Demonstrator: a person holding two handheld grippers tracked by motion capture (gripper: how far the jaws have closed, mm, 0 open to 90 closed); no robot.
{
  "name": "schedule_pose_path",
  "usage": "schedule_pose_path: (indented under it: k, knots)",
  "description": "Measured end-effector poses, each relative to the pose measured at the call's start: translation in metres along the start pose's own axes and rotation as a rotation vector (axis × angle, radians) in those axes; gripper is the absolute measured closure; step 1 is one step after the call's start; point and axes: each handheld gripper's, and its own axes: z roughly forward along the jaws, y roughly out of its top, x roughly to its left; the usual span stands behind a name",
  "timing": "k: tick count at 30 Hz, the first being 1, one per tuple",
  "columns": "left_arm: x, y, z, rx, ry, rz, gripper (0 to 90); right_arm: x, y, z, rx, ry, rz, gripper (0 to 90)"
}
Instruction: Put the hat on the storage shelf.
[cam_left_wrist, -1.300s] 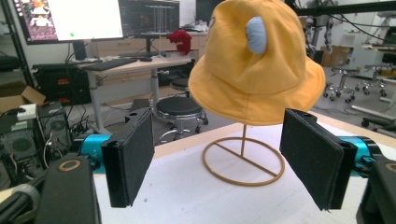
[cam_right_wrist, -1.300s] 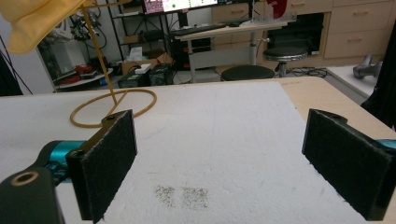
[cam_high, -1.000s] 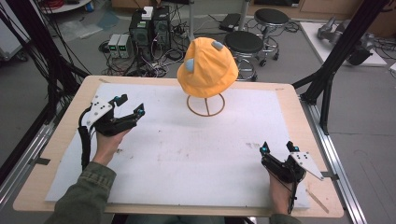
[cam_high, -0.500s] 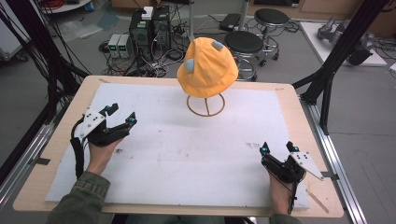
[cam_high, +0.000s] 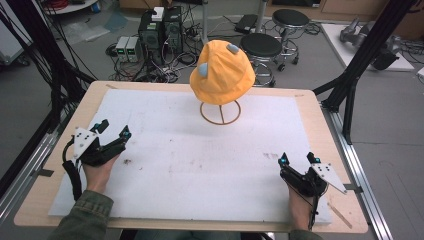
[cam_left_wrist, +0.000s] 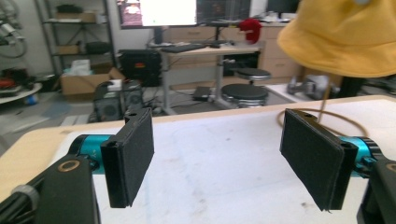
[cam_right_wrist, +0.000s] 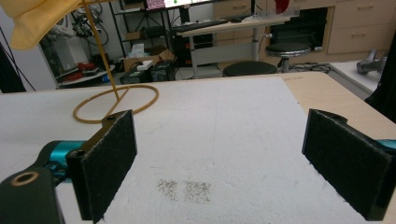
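**Lighting and picture quality**

Illumination was even, overhead, fairly bright. Shadows on the white mat (cam_high: 200, 150) were faint. All views appeared soft; background in both gripper views was blurred. A monitor (cam_left_wrist: 168, 11) was overexposed.

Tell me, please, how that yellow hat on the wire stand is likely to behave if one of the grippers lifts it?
The yellow hat looks like soft creased cloth, so it would probably sag and fold rather than hold its shape. It seems light. Its thin wire stand has just a ring base, so a sideways tug might tip or drag it.
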Motion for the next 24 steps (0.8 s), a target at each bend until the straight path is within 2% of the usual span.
schedule_pose_path:
  k: [7,9,11,12,14,19,24]
  knots:
    - [0.018,-0.01,-0.016,-0.001,0.078,-0.045,26.0,0.001,0.0,-0.001,0.001,0.001,0.002,9.0]
    - [0.022,-0.011,-0.019,0.007,0.129,-0.072,26.0,0.001,0.0,-0.001,0.003,0.004,0.002,9.0]
    - [0.026,-0.014,-0.023,-0.004,0.155,-0.113,26.0,0.001,0.0,-0.001,0.004,0.01,0.0,9.0]
    - [0.027,-0.015,-0.025,-0.002,0.169,-0.115,26.0,0.001,0.0,-0.001,0.004,0.013,0.0,9.0]
    - [0.029,-0.017,-0.028,0.008,0.178,-0.11,26.0,0.001,0.0,-0.001,0.002,0.016,0.001,9.0]
    - [0.033,-0.021,-0.036,0.012,0.193,-0.139,26.0,0.002,0.0,-0.001,0.006,0.025,0.006,9.0]
    - [0.033,-0.024,-0.034,0.029,0.182,-0.15,26.0,0.002,-0.001,0.0,0.015,0.031,-0.011,9.0]
